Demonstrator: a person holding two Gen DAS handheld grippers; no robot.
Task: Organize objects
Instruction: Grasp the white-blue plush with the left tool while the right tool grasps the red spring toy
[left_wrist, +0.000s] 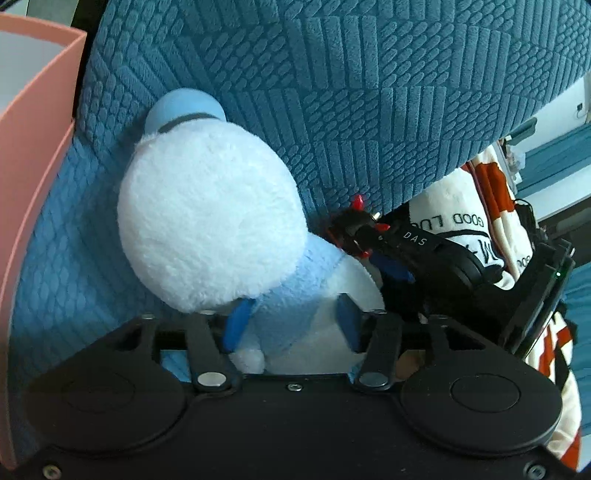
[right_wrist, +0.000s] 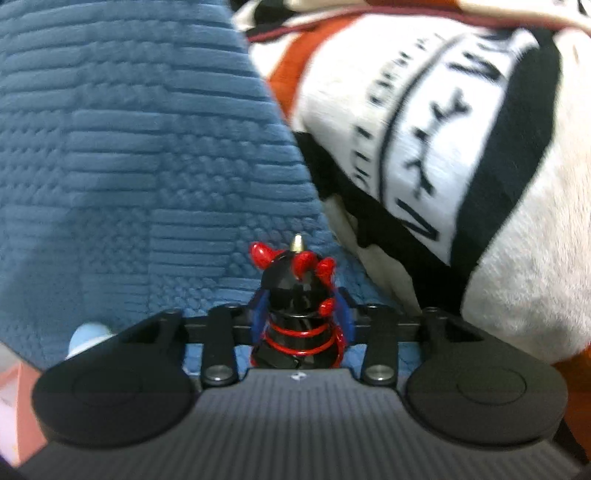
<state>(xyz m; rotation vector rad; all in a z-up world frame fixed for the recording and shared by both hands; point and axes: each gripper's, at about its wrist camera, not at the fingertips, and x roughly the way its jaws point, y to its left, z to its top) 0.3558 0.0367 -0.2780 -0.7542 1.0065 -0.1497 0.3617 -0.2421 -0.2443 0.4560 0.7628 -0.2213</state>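
Blue sofa, pink bin contents unseen, left gripper clamps plush, right gripper clamps figurine.

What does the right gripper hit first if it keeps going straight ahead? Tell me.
Probably the blue textured cushion. The right gripper, shut on the black-and-red toy, points at it; the toy's metal tip leads. The printed pillow lies to the right.

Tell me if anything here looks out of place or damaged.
Nothing looks damaged or spilled. The left gripper grips a white and blue plush toy on the blue sofa cushion; the right gripper grips a black and red toy.
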